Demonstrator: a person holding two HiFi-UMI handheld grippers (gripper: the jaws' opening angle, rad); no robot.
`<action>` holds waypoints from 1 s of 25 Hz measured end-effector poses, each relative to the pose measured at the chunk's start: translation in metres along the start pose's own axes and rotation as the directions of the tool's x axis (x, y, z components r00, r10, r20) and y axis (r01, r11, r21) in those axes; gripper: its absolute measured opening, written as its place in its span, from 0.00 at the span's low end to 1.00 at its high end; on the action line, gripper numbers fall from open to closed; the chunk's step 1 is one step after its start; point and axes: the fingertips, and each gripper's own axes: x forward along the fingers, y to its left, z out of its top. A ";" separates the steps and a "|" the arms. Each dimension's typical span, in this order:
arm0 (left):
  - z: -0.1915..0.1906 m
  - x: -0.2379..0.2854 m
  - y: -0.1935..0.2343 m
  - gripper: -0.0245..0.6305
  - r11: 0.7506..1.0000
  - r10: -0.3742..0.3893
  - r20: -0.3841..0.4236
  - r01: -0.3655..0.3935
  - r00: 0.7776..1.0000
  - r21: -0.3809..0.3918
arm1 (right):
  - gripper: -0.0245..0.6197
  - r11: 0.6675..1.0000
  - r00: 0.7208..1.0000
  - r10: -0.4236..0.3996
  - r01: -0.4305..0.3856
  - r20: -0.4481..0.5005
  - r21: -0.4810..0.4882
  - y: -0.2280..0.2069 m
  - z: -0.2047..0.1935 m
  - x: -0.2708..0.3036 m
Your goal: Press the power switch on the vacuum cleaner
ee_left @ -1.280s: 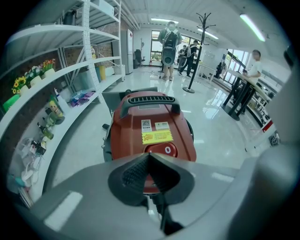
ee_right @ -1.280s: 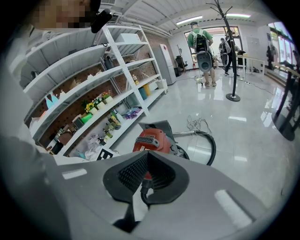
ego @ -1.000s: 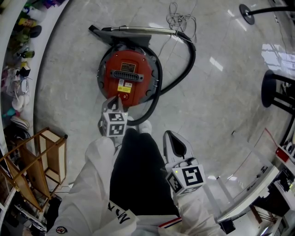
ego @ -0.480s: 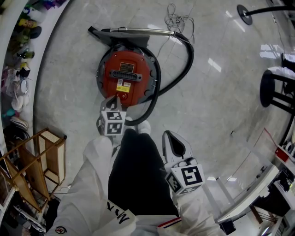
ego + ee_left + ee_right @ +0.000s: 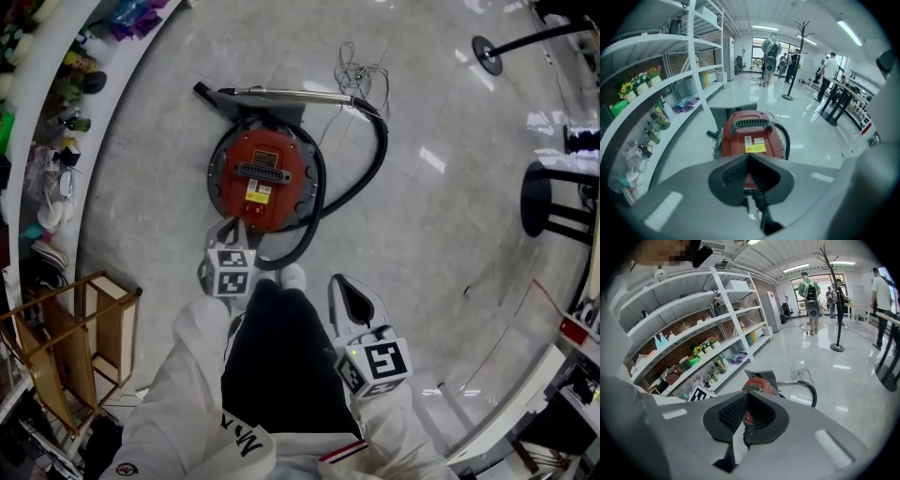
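Jaws pressed together on both: left gripper [image 5: 232,223] at the near edge of the red vacuum cleaner [image 5: 265,178], right gripper [image 5: 343,281] well apart over the floor [image 5: 450,216].

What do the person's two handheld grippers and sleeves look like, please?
Both the left gripper and right gripper have pale grey bodies with black ribbed pads inside the jaws. Each carries a white cube printed with black square markers. The sleeves are white.
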 end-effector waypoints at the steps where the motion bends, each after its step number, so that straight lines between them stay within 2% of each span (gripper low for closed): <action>1: 0.001 -0.006 0.000 0.04 1.000 0.003 0.004 -0.003 1.000 -0.003 | 0.04 1.000 1.000 0.003 -0.003 0.004 -0.005 0.002 0.002 -0.003; 7: 0.023 -0.055 0.006 0.04 1.000 0.024 0.037 -0.024 0.999 -0.002 | 0.04 0.999 0.999 0.025 -0.026 0.030 0.027 0.016 0.017 -0.023; 19: 0.080 -0.146 0.012 0.04 0.997 0.057 0.164 -0.049 0.985 -0.052 | 0.04 0.998 0.991 0.047 -0.042 0.124 -0.043 0.037 0.062 -0.063; 25: 0.109 -0.193 0.014 0.04 0.996 0.068 0.239 -0.050 0.969 -0.077 | 0.04 0.996 0.982 0.054 -0.041 0.180 -0.075 0.042 0.091 -0.081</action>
